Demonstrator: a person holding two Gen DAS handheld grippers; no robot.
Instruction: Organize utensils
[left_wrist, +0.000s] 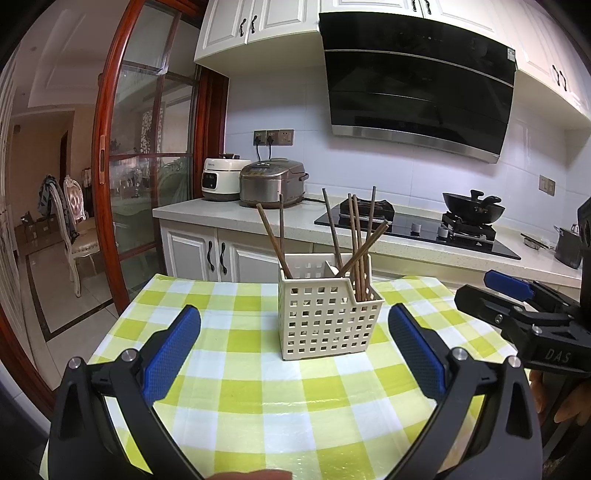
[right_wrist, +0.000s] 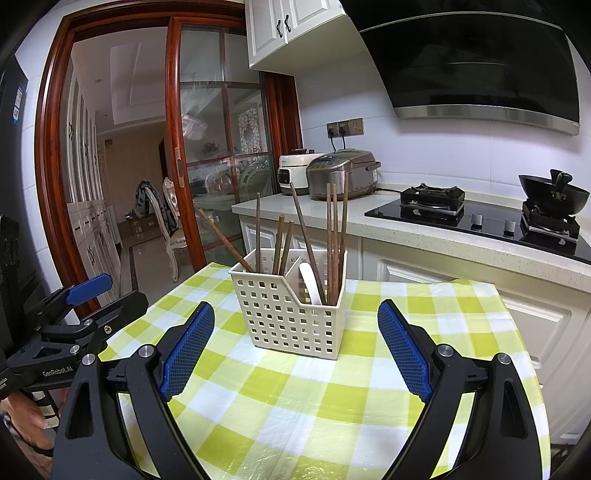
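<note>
Cream holder (right_wrist: 291, 314) is standing on checked tablecloth (right_wrist: 295, 398), carrying brown chopsticks (right_wrist: 334, 236) and a white spoon (right_wrist: 310, 282). Left gripper (left_wrist: 295, 350) and right gripper (right_wrist: 295, 347) are both hovering spread wide, grasping nothing.

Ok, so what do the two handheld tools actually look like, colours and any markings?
Both match: the left tool and right tool have black plastic frames, silver pivot bolts and blue textured finger pads. White lettering reads "DAS" on the right one's side and "GenRobot.AI" on the left's.
</note>
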